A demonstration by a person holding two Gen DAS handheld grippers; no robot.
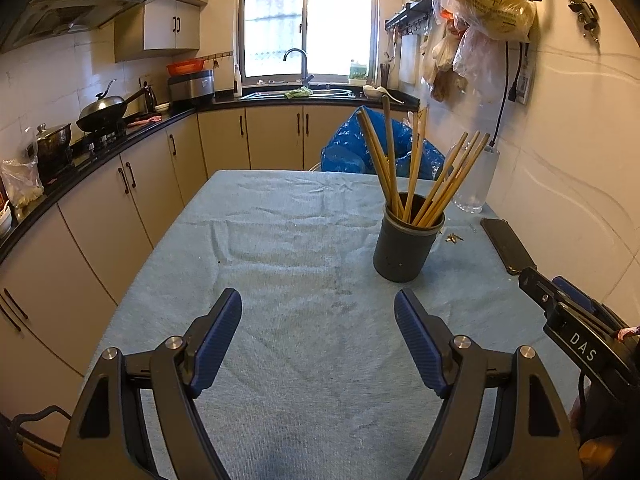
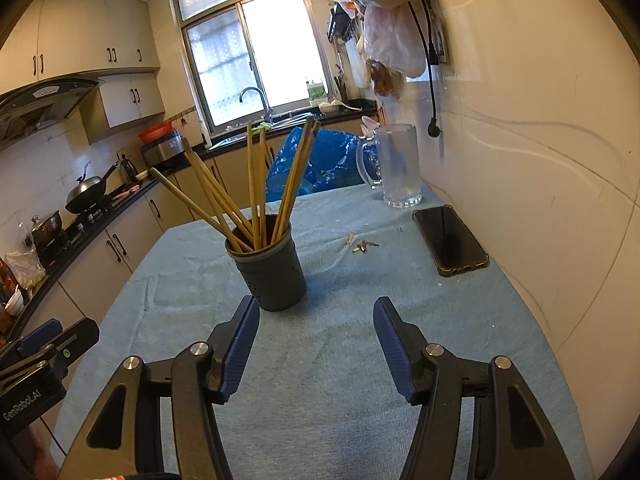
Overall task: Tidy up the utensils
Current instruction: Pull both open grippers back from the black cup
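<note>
A dark grey utensil cup [image 1: 406,242] [image 2: 272,270] stands on the light blue tablecloth [image 1: 280,240] [image 2: 340,360]. Several wooden chopsticks [image 1: 416,172] [image 2: 256,188] stand in it, fanned out. My left gripper [image 1: 318,312] is open and empty, low over the cloth, to the near left of the cup. My right gripper [image 2: 316,316] is open and empty, just in front of the cup and slightly to its right. The right gripper also shows at the right edge of the left wrist view [image 1: 568,316]. The left gripper shows at the lower left of the right wrist view [image 2: 48,348].
A black phone [image 2: 450,240] [image 1: 506,246] lies near the right wall. A clear glass mug [image 2: 394,164] [image 1: 478,178] stands behind it. Small keys and crumbs [image 2: 362,245] lie between cup and phone. A blue bag [image 1: 376,148] sits beyond the table's far edge.
</note>
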